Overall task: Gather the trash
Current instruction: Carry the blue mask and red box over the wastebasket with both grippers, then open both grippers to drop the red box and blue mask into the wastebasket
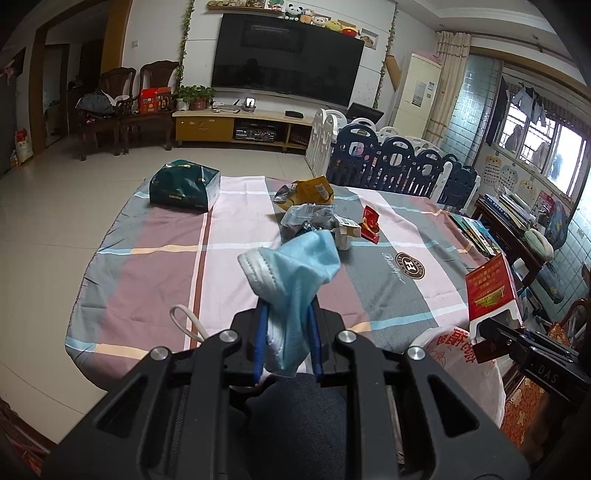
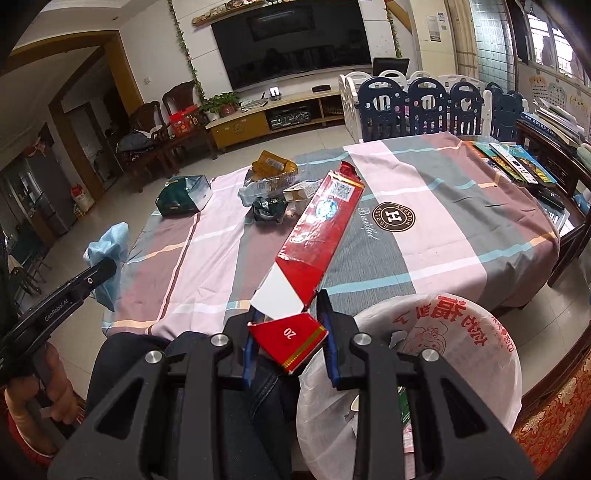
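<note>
Over table, mask in left hand-held gripper

Large dark TV on white wall, plush toys on shelf above it. Low yellow-wood TV cabinet below TV; potted plant on cabinet's left end. Two dark wooden chairs left of cabinet. Pale tiled floor. Blue-and-white playpen fence right of cabinet. Daylit window far right of TV.
</note>
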Action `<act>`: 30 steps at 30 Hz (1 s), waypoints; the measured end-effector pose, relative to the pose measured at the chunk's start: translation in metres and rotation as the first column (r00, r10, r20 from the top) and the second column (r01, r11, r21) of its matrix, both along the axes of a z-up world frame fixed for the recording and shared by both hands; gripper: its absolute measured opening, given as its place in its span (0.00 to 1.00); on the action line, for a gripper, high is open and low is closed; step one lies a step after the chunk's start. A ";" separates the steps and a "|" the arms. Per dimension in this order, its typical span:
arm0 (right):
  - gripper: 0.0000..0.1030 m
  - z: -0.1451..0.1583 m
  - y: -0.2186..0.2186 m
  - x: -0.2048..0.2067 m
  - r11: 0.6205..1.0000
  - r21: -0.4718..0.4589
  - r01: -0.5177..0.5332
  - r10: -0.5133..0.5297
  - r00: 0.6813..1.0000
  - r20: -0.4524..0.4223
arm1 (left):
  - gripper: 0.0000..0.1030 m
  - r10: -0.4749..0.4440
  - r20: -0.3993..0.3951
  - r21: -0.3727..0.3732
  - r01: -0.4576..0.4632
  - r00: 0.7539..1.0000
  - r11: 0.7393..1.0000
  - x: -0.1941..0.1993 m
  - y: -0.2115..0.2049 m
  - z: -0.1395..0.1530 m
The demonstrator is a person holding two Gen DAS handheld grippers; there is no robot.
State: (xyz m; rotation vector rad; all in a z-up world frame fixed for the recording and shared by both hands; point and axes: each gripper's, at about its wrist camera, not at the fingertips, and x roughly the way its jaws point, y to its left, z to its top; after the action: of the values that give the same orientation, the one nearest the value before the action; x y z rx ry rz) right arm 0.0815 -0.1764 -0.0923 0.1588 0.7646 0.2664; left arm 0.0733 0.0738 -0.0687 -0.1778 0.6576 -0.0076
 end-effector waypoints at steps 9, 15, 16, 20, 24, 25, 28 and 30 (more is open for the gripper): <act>0.29 0.000 -0.001 -0.001 1.000 0.001 0.003 -0.003 1.000 0.002 | 0.19 0.000 -0.004 0.003 0.000 1.000 1.000 0.000 0.000 -0.001; 0.29 0.000 -0.017 -0.007 0.999 -0.017 0.035 -0.034 0.999 0.007 | 0.19 -0.001 -0.009 -0.004 0.001 1.000 1.000 0.000 0.001 -0.001; 0.29 -0.001 -0.022 -0.008 0.999 -0.017 0.044 -0.044 0.999 0.005 | 0.19 -0.001 -0.012 -0.004 0.001 1.000 1.000 0.000 0.000 -0.001; 0.29 -0.012 -0.047 -0.014 0.995 -0.030 0.093 -0.094 0.995 -0.019 | 0.19 -0.016 -0.015 0.004 0.016 1.000 1.000 -0.002 -0.008 0.001; 0.29 -0.033 -0.064 -0.025 0.989 -0.082 0.125 -0.130 0.990 -0.053 | 0.19 -0.055 -0.026 0.009 0.055 0.998 0.998 -0.002 -0.027 0.003; 0.29 -0.040 -0.070 -0.028 0.988 -0.078 0.132 -0.137 0.988 -0.072 | 0.19 -0.073 -0.029 0.010 0.074 0.997 0.997 -0.002 -0.035 0.004; 0.29 -0.065 -0.086 -0.036 0.989 -0.041 0.142 -0.146 0.979 -0.144 | 0.19 -0.131 -0.033 0.034 0.132 0.991 0.991 -0.004 -0.063 0.006; 0.29 -0.076 -0.094 -0.039 0.989 -0.039 0.141 -0.146 0.974 -0.175 | 0.19 -0.172 -0.037 0.045 0.174 0.984 0.984 -0.006 -0.081 0.007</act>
State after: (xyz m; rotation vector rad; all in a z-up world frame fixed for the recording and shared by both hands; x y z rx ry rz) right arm 0.0421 -0.2700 -0.1687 0.2145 0.9289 0.1056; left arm 0.0673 -0.0072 -0.0617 -0.0744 0.7039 -0.1565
